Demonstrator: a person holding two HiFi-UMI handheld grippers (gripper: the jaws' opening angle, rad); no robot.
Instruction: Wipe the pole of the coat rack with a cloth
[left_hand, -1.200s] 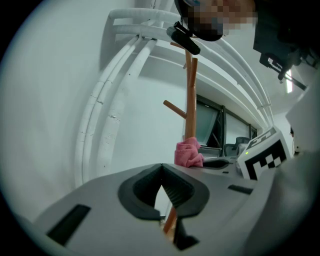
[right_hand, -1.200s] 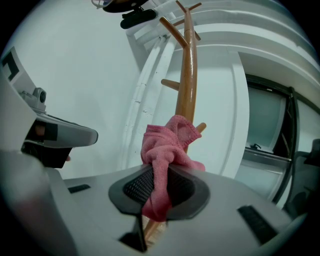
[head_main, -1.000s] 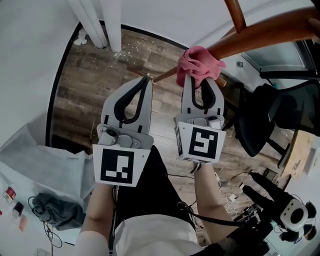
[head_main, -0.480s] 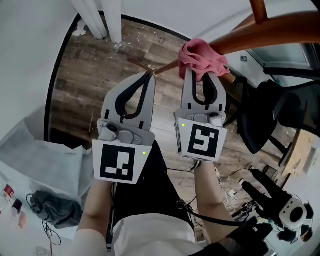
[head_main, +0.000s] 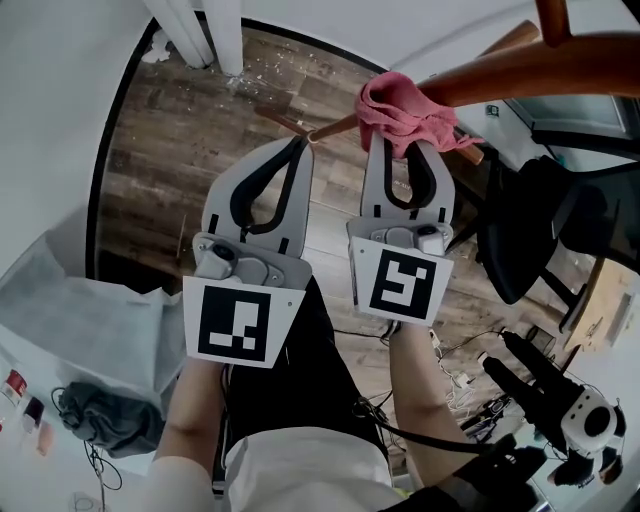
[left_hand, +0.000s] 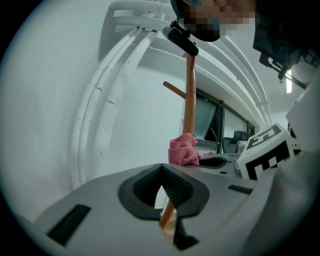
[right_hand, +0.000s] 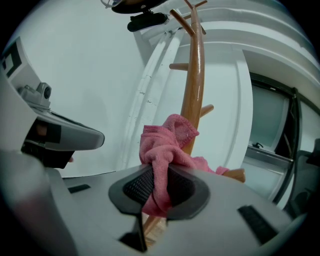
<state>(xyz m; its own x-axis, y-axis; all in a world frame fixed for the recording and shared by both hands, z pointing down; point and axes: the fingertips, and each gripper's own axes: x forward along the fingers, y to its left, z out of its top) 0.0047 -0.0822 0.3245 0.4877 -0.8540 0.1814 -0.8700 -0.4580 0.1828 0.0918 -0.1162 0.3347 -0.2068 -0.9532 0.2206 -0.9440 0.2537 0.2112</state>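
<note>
The coat rack's brown wooden pole runs from the upper right of the head view down towards the floor. A pink cloth is bunched against it, and my right gripper is shut on that cloth. In the right gripper view the cloth hangs between the pads of the right gripper and presses on the pole. My left gripper is shut on nothing, just left of the pole's lower stretch. In the left gripper view the pole rises beyond the left gripper, with the cloth on it.
Wooden pegs stick out of the pole. White pipes run down the wall at the top left. A black office chair stands to the right, with cables on the wooden floor. A white sheet and grey bag lie at the left.
My right gripper has slid the pink cloth a little farther along the pole, away from me. The left gripper has moved along beside it and stays shut.
</note>
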